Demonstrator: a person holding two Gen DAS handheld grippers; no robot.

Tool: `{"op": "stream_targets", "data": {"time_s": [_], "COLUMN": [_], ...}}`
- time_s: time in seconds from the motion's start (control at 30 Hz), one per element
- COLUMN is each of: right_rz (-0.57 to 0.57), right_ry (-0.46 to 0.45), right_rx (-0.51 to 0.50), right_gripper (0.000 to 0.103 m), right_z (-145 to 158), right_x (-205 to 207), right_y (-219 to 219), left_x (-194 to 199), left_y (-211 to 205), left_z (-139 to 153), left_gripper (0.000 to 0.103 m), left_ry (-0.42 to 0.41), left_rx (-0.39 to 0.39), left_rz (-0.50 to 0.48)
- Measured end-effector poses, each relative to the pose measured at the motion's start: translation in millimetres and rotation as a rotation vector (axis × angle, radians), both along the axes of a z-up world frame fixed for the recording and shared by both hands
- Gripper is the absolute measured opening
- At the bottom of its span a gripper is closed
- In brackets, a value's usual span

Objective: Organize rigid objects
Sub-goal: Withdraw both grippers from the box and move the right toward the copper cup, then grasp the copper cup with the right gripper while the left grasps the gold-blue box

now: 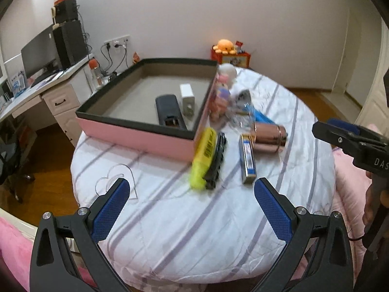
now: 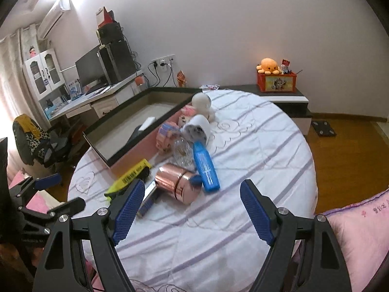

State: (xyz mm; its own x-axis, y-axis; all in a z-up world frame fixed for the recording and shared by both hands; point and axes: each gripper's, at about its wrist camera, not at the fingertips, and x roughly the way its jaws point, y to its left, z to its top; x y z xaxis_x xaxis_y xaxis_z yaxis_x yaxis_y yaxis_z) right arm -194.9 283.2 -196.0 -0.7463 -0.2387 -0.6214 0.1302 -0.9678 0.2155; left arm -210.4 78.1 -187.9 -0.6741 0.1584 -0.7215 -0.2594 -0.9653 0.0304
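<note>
A pink box (image 1: 136, 131) with a dark rim lies on the striped bedcover and holds a dark remote (image 1: 169, 112) and a white charger (image 1: 187, 98). Beside it lie a yellow highlighter (image 1: 203, 158), a black comb-like piece (image 1: 216, 160), a harmonica (image 1: 247, 161), a copper cylinder (image 1: 268, 137) and a blue bottle (image 2: 205, 168). My left gripper (image 1: 192, 194) is open over the cover, short of the highlighter, with nothing between its fingers. My right gripper (image 2: 192, 194) is open just short of the copper cylinder (image 2: 178, 186), apart from it.
Small toys (image 2: 167, 133), a clear glass piece (image 2: 182, 152), a white cup (image 2: 198, 129) and a white figure (image 2: 201, 102) crowd the box's right side. A desk with a monitor (image 1: 39, 56) stands left. A pink pillow (image 2: 359, 238) lies right. Wooden floor surrounds the bed.
</note>
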Motion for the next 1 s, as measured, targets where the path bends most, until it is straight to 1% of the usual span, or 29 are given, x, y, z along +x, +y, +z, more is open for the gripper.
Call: {"op": "stream_targets", "data": {"time_s": [0.17,0.33,0.47,0.57,0.67,0.7,0.73,0.87,1.0], "right_rz": [0.018,0.025,0.016,0.022,0.025,0.025,0.029,0.056,0.057], "right_ry": [-0.029,-0.078,-0.083,-0.092,-0.105,-0.101,-0.090,-0.086,-0.066], "right_rx": [0.001,0.003,-0.002,0.029,0.035,0.051,0.078,0.093,0.106], "right_gripper": [0.082,0.082,0.082,0.082,0.082,0.080,0.070,0.070,0.070], "right_z": [-15,-35,-43,-48,-56,-56,-56,-53,-44], "right_x": [-6,-29,-42,-53,-60,-61,-61,-53,-32], "right_y": [-5,-19,-30,-41,-44,-46,-47,-43,-28], "left_x": [-2,-6,-11,-14,-17,-17,-18,-16,-12], "left_y": [9,8,10,14,17,18,19,26,40], "left_z": [-11,-22,-29,-35,-38,-38,-38,-36,-31], "left_gripper": [0.103,0.103,0.103,0.103,0.103,0.103,0.103,0.103,0.103], "left_ry": [-0.027,-0.051,-0.072,-0.080,-0.085,-0.088,-0.089,-0.073,-0.054], "left_rx": [-0.031,-0.044,-0.029,-0.047,-0.051,-0.050,-0.052,-0.058,-0.056], "left_rz": [-0.020,-0.015,-0.016,-0.023,-0.033,-0.033,-0.030,-0.026,-0.049]}}
